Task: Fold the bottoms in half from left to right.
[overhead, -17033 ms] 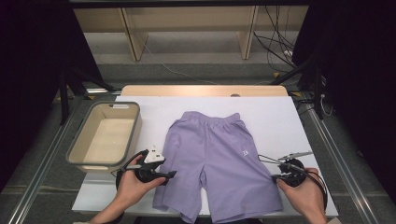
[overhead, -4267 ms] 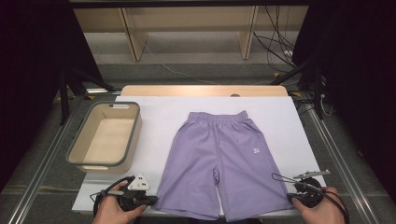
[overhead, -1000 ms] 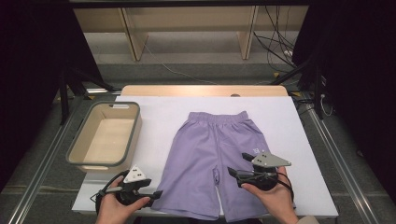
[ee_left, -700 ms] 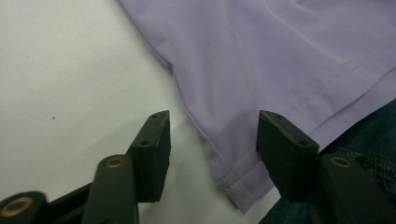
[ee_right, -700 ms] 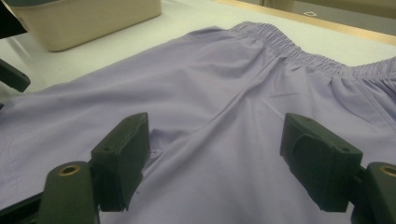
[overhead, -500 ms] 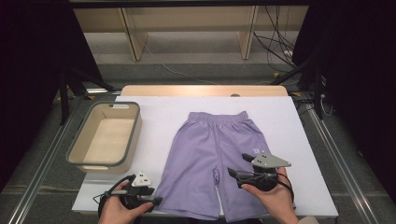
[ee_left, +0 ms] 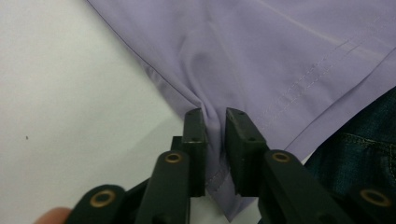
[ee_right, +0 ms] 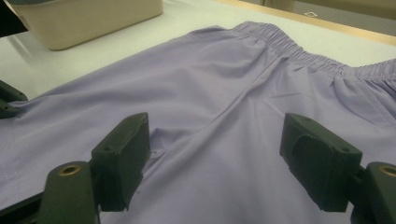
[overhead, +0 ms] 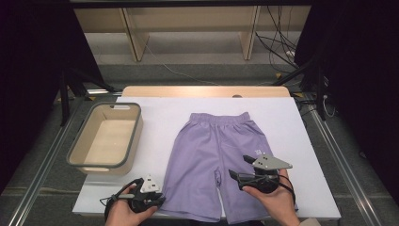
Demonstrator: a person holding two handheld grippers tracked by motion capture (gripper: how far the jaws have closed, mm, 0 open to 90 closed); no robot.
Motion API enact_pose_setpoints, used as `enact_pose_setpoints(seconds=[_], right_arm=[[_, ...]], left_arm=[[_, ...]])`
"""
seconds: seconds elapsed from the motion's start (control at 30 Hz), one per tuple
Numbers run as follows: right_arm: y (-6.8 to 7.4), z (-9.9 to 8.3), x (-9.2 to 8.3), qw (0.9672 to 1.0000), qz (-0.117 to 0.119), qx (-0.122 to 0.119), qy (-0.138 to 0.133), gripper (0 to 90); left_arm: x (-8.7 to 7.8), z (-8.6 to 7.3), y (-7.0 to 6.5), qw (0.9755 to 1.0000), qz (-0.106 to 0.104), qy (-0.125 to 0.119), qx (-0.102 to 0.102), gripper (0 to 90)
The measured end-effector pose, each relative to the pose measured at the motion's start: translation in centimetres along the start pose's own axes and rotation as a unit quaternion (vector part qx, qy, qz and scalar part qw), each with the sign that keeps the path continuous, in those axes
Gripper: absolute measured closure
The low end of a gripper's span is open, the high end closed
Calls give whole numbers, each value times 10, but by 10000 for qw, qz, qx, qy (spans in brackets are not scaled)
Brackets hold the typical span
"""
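Note:
Purple shorts (overhead: 214,148) lie flat on the white table cover (overhead: 160,117), waistband away from me. My left gripper (overhead: 161,200) is at the outer bottom corner of the shorts' left leg. In the left gripper view its jaws (ee_left: 215,137) have just been closing and now pinch a fold of the hem fabric (ee_left: 261,51). My right gripper (overhead: 239,167) hovers over the right leg near the crotch, pointing left. In the right gripper view it (ee_right: 217,140) stands wide open above the purple cloth (ee_right: 210,79), gripping nothing.
A beige bin with a grey rim (overhead: 137,136) stands at the left of the table, also seen at the far left in the right gripper view (ee_right: 84,18). A denim-clad leg (ee_left: 369,140) shows past the table's near edge. Cables lie on the floor beyond.
The left gripper's jaws have closed on the hem at the shorts' left leg, and the hand edged toward the cloth. The right gripper has stayed put, still open.

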State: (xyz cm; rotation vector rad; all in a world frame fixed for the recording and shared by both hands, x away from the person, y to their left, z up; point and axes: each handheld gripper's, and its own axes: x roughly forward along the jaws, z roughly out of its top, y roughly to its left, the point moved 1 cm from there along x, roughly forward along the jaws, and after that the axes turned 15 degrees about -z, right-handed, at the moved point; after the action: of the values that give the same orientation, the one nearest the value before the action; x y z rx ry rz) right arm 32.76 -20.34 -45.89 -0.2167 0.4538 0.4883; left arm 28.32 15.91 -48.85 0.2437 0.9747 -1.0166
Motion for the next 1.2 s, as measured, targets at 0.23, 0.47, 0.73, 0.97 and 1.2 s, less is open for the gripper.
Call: enact_pose_setpoints(seconds=[0.23, 0.47, 0.73, 0.97, 1.2], right_arm=[[0, 0, 1, 10000, 0, 11, 31, 254], [0, 0, 0, 10000, 1, 23, 34, 258], [0, -1, 0, 10000, 13, 27, 25, 261], [0, -1, 0, 10000, 5, 57, 34, 261], [-1, 0, 2, 10000, 20, 72, 41, 261]], left_arm=[[2, 0, -2, 9999, 44, -17, 101, 875], [0, -1, 2, 9998, -162, -108, -22, 888], [-6, 0, 4, 9983, -468, -307, -143, 890], [-14, 1, 5, 9965, -558, -566, -246, 891], [-18, 2, 2, 9953, -623, -687, -292, 891]])
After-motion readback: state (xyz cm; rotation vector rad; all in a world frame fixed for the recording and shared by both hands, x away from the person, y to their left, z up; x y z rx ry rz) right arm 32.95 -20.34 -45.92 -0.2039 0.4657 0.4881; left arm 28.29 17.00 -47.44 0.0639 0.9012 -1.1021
